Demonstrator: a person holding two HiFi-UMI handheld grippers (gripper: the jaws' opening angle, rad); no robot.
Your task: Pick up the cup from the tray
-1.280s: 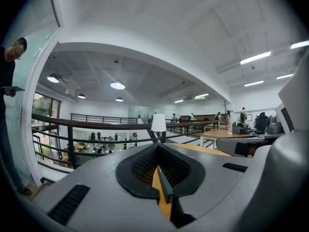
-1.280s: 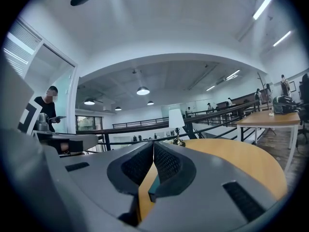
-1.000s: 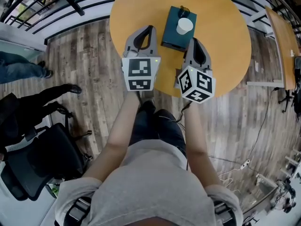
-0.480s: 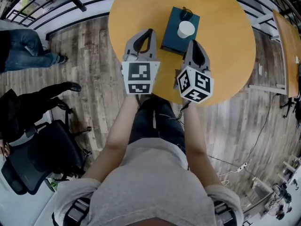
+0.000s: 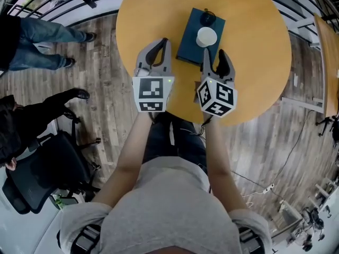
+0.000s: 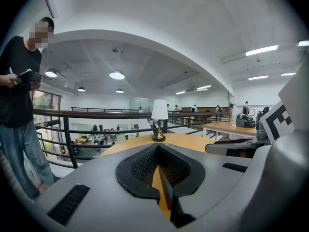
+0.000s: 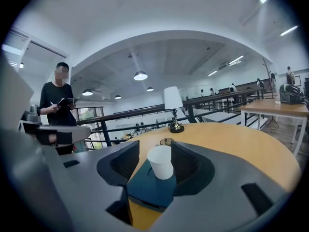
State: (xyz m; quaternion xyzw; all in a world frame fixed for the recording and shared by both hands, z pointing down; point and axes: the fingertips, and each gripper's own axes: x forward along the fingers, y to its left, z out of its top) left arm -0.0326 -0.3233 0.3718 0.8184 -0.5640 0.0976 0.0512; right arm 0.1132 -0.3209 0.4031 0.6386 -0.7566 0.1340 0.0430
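The right tongs (image 5: 214, 57) have just opened, not yet touching the cup (image 5: 206, 36) on the tray (image 5: 186, 44) in the middle of the bench (image 5: 159, 9), so they look ready to grab it; the left tongs (image 5: 163, 42) are shut, empty.

Bright, even indoor light. Round white ceiling lamps (image 6: 116, 75) and long white strip lights (image 6: 261, 50) glow overhead. Soft shadows on the round yellow wooden table (image 5: 249, 46). Both gripper views bend fisheye-fashion, corners black. Focus sharp.

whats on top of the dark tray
A white cup stands upright on the tray, and a small dark round object sits at its far end. The patch under each is covered.
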